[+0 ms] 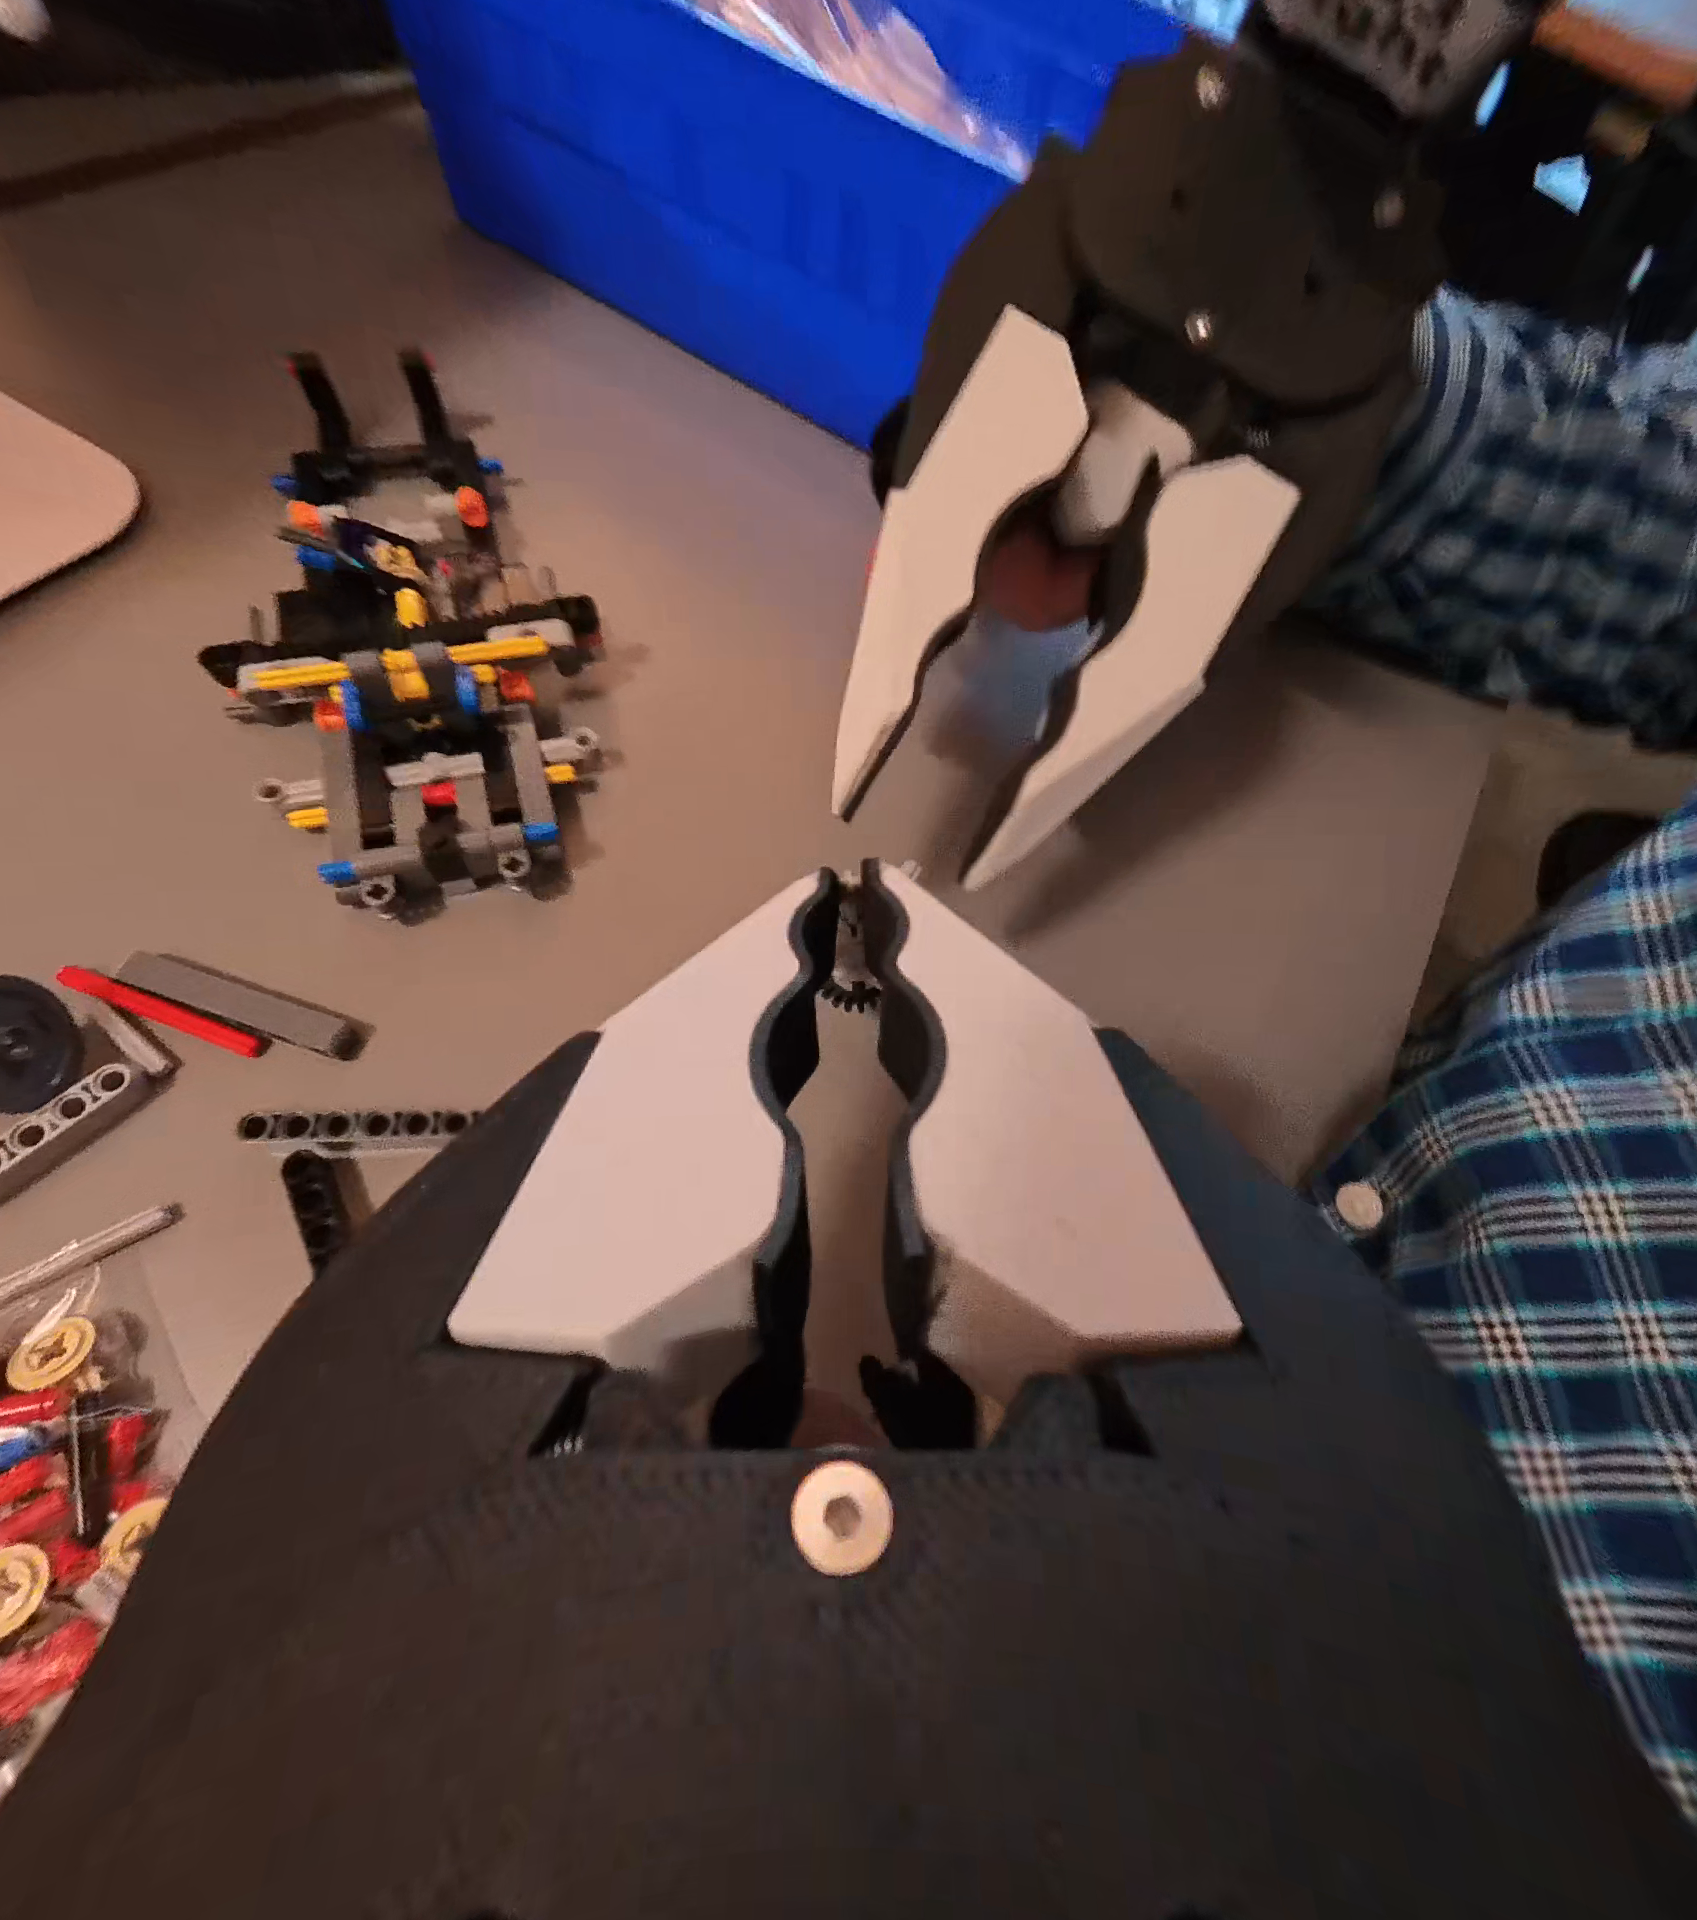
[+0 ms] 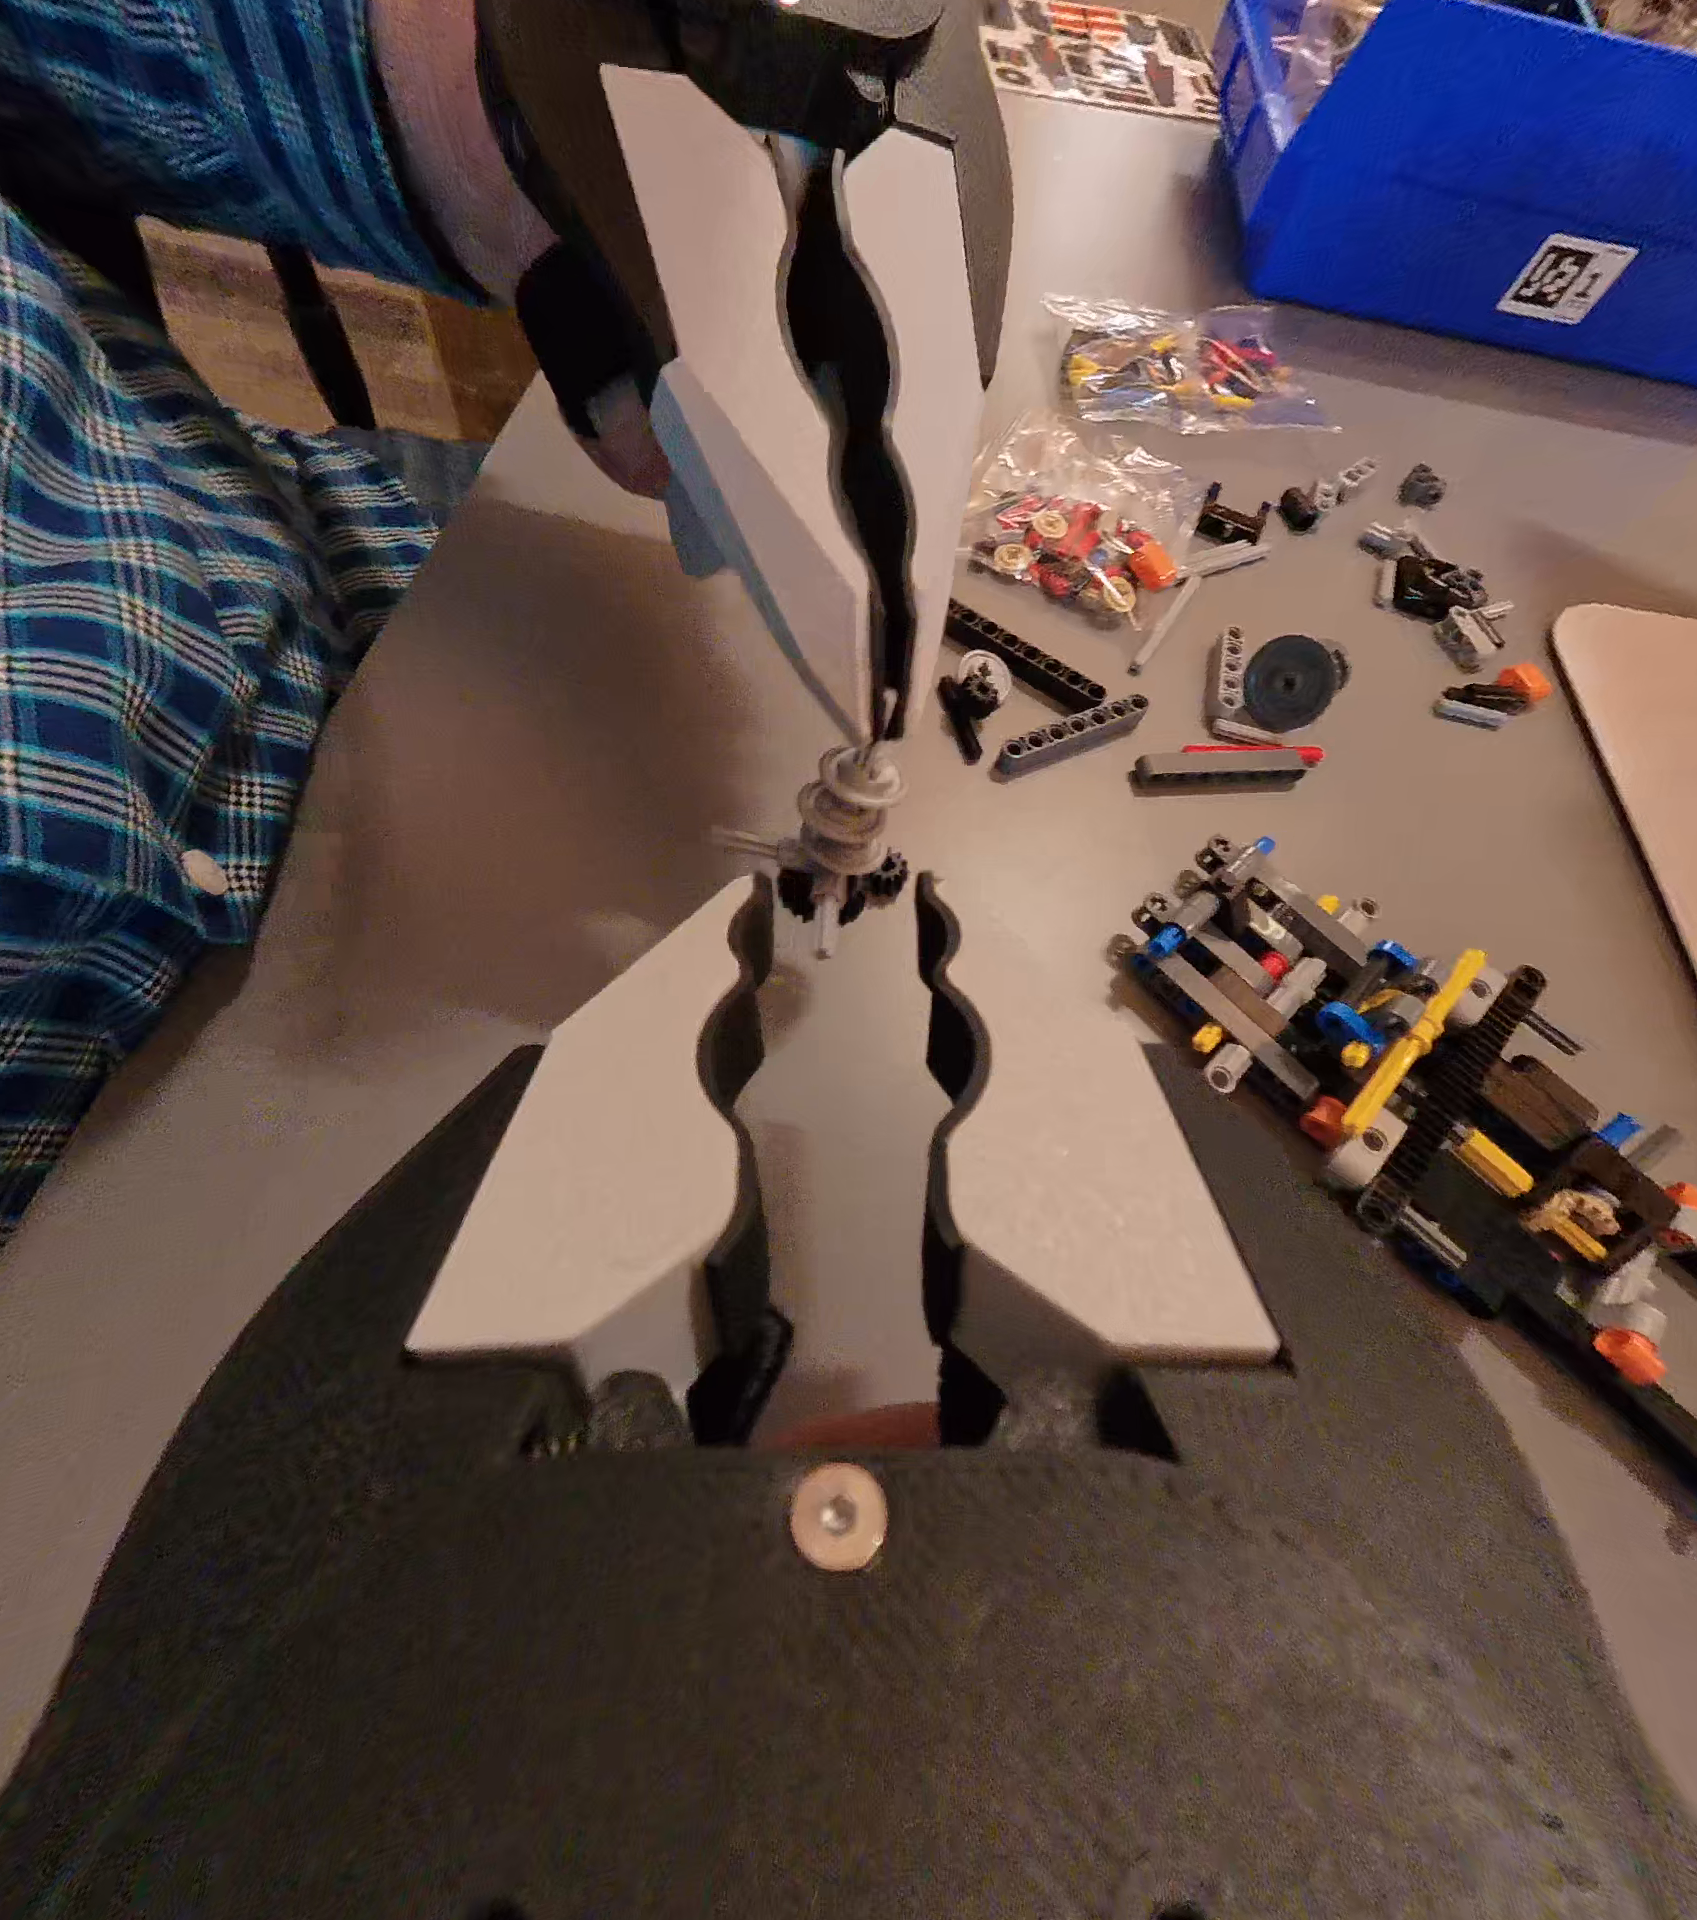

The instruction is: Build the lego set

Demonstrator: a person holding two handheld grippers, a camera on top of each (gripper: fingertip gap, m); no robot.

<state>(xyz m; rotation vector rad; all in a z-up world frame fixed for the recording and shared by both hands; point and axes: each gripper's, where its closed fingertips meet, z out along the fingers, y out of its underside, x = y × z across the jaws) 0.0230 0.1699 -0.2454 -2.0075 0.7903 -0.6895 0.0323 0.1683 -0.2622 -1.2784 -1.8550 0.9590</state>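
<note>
- Left gripper (image 1: 859, 883): fingers pinched tight on a small axle-and-gear piece (image 2: 839, 831), held in the air above the grey surface (image 2: 532, 727); grey bushes and black gear teeth stick out past the tips.
- From the right wrist view, the left gripper (image 2: 880, 727) comes in from the top, tips pointing down toward the camera.
- Right gripper (image 2: 839, 894): fingers spread apart, gripping nothing, tips either side of the piece's black gear end; contact unclear.
- From the left wrist view, the right gripper (image 1: 901, 842) angles down from upper right, tips just beside the left one's.
- Person in blue plaid shirt (image 1: 1602, 1351) close behind both grippers.
- Part-built lego chassis (image 2: 1426, 1122) lies flat on the surface, right of the right gripper; black, grey, yellow, blue, orange parts.
- Loose parts beyond it: black beams (image 2: 1020, 655), grey beam (image 2: 1223, 769), red axle (image 1: 163, 1013), black wheel (image 2: 1291, 681).
- Clear bags of parts (image 2: 1072, 530), one nearer, one farther back.
- Blue bin (image 2: 1509, 177) at the far edge carries a white sticker with a black code mark (image 2: 1566, 275); wording left out.
- Printed sheet (image 2: 1098, 52) lies beside the bin, too small to read.
- Pale mat (image 2: 1696, 831) at the right edge.
</note>
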